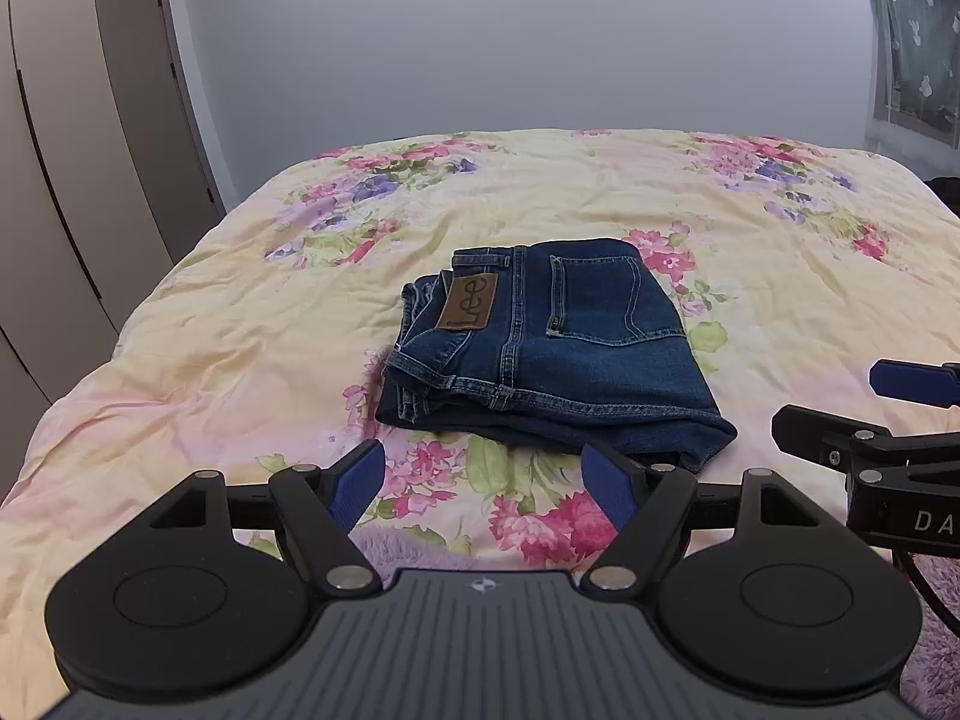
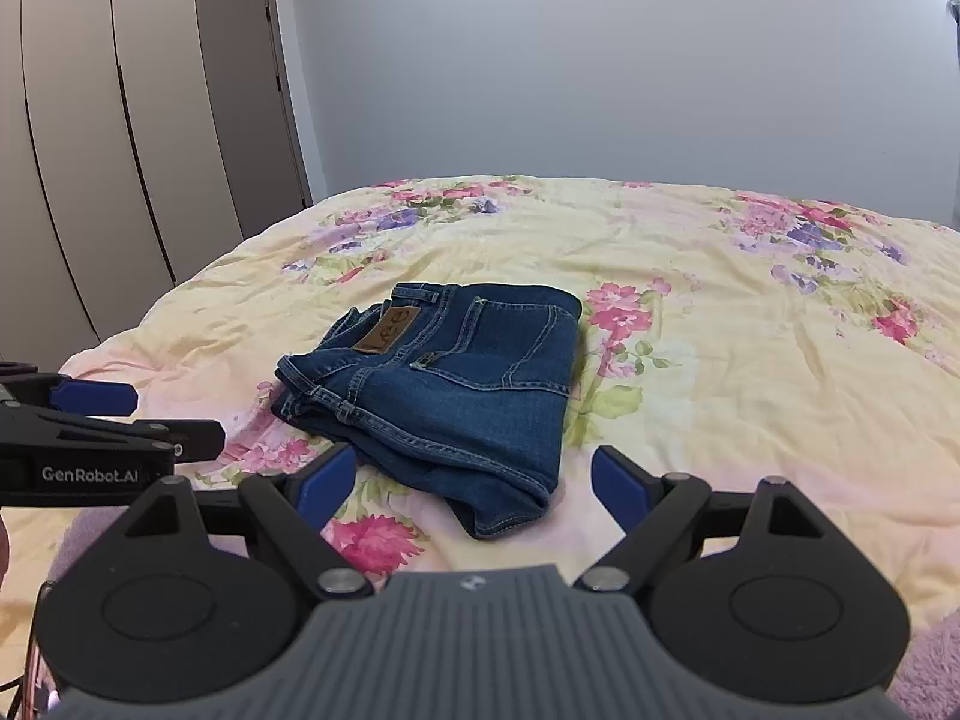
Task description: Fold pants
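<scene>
Pants [image 1: 546,348] lie folded mid-bed [image 1: 180,360], just ahead of both tongs, long axis running away. Left tongs [image 1: 483,489] & right tongs [image 2: 465,486] spread, empty; right seems nearer.

This is a bedroom in a home. A wide bed [image 1: 600,192] fills most of both views, covered with a yellow quilt [image 2: 690,252] printed with pink and purple flowers. On the left stand tall pale wardrobe doors [image 2: 90,150], and next to them a grey door [image 2: 252,90]. The wall [image 1: 510,30] behind is plain. At the far right hangs a green patterned cloth [image 1: 918,42], probably a curtain over a window.
</scene>
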The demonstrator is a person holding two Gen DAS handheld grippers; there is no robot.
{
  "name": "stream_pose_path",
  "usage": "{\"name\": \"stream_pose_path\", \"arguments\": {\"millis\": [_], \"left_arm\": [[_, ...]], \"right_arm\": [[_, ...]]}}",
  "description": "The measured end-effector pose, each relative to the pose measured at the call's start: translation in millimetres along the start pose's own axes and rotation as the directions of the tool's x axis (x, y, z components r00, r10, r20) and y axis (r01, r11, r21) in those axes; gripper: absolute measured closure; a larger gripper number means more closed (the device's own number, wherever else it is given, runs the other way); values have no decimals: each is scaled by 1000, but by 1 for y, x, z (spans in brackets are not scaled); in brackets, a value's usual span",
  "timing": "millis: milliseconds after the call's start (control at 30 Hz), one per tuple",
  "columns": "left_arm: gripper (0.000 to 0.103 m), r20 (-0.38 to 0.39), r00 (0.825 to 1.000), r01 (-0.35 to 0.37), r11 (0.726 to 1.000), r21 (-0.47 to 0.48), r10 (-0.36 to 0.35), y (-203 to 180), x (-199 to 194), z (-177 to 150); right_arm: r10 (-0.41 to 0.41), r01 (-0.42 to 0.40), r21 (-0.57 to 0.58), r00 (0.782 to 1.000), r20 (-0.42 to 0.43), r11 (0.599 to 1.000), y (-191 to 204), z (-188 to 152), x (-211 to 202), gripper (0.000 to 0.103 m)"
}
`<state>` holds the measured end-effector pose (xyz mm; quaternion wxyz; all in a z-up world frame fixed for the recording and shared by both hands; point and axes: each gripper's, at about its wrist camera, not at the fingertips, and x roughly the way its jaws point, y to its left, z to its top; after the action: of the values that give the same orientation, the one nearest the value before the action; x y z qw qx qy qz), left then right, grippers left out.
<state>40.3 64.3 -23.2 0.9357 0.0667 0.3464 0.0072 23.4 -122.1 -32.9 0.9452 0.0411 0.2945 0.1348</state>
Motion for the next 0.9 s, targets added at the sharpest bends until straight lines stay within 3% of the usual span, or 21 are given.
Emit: {"name": "stream_pose_path", "arguments": {"millis": [900], "left_arm": [[15,-2,1000,-8,1000,11,8,-1,-2,-1]], "right_arm": [[0,0,-2,1000,3,1000,2,-2,-3,21]]}}
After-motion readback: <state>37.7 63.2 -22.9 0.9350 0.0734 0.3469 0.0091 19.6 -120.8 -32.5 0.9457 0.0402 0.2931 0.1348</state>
